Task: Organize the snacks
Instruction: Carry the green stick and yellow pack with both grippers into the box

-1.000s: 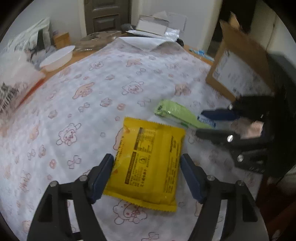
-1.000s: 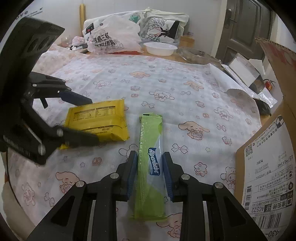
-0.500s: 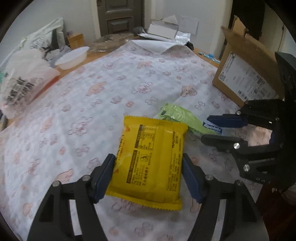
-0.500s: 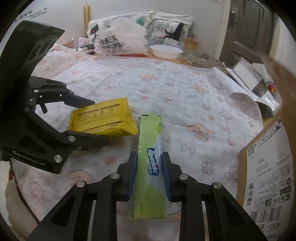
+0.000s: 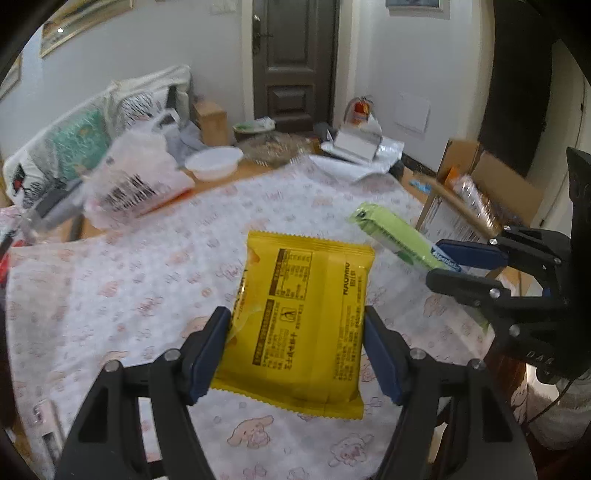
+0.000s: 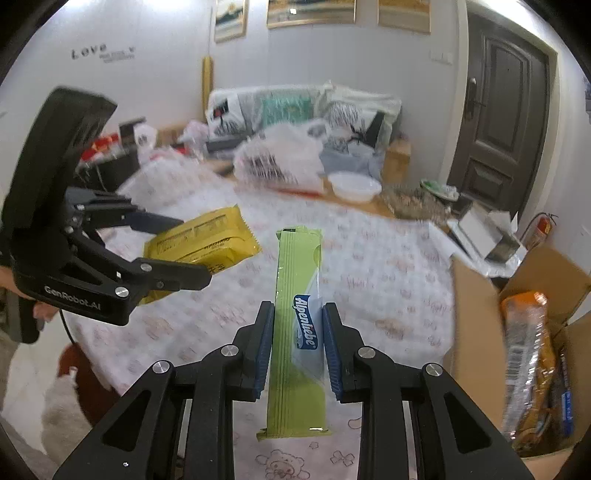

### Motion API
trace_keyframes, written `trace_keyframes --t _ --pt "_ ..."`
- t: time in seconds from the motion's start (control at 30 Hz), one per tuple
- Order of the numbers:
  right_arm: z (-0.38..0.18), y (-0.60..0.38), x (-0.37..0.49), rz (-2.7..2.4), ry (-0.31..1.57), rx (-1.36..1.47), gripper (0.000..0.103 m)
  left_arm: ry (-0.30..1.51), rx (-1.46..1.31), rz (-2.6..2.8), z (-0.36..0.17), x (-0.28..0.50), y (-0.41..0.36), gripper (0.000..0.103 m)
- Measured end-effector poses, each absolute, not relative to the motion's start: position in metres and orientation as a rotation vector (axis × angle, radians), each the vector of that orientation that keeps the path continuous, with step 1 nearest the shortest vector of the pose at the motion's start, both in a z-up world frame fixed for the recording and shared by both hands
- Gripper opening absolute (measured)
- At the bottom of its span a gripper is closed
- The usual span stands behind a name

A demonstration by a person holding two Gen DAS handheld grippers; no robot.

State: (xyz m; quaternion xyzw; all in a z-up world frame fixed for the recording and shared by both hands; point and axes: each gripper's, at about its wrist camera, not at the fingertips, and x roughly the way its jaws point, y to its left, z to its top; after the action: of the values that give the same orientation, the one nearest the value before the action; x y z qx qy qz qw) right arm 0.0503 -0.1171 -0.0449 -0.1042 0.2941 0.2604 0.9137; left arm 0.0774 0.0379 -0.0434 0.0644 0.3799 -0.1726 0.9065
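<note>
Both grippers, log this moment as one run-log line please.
left gripper: shut on yellow packet, lifted | right gripper: shut on green candy stick pack, lifted | cardboard box: open, snacks inside

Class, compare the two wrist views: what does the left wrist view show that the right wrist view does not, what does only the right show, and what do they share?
Only the left wrist view shows the yellow packet's printed back, gripped by the left tool. Only the right wrist view shows the wall pictures and the orange snack bag inside the cardboard box. Both show the green Alpenliebe packet clamped by the right tool, the white bowl and the dark door.
</note>
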Motion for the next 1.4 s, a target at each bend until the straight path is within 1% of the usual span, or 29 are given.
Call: trace_keyframes --t 0.13,0.3,0.47,0.57,0.73,0.93,1.13,1.4 --pt "-0.02 -0.134 0.035 0.542 0.527 -0.191 0.021 0.739 0.127 -0.343 -0.014 0.061 0.027 0.068" --pt "0.003 -0.172 0.026 0.498 0.448 -0.165 0.021 0.662 0.137 -0.375 0.019 0.052 -0.012 0.068" --pt "0.018 -0.232 0.023 0.4 0.406 -0.126 0.021 0.622 0.114 -0.475 0.042 0.064 -0.075 0.068" --pt "0.015 -0.263 0.031 0.34 0.434 -0.088 0.021 0.626 0.097 -0.556 0.048 0.076 -0.119 0.068" --pt "-0.008 -0.316 0.047 0.252 0.501 -0.018 0.021 0.625 0.159 -0.609 0.041 0.092 -0.189 0.068" --pt "-0.029 -0.348 0.066 0.207 0.562 -0.006 0.021 0.71 0.165 -0.642 0.014 0.119 -0.246 0.068" --pt "-0.049 -0.363 0.085 0.187 0.615 -0.008 0.021 0.803 0.175 -0.643 -0.013 0.134 -0.272 0.068" --pt "-0.054 -0.365 0.086 0.197 0.615 -0.036 0.022 0.838 0.179 -0.633 -0.02 0.142 -0.27 0.068"
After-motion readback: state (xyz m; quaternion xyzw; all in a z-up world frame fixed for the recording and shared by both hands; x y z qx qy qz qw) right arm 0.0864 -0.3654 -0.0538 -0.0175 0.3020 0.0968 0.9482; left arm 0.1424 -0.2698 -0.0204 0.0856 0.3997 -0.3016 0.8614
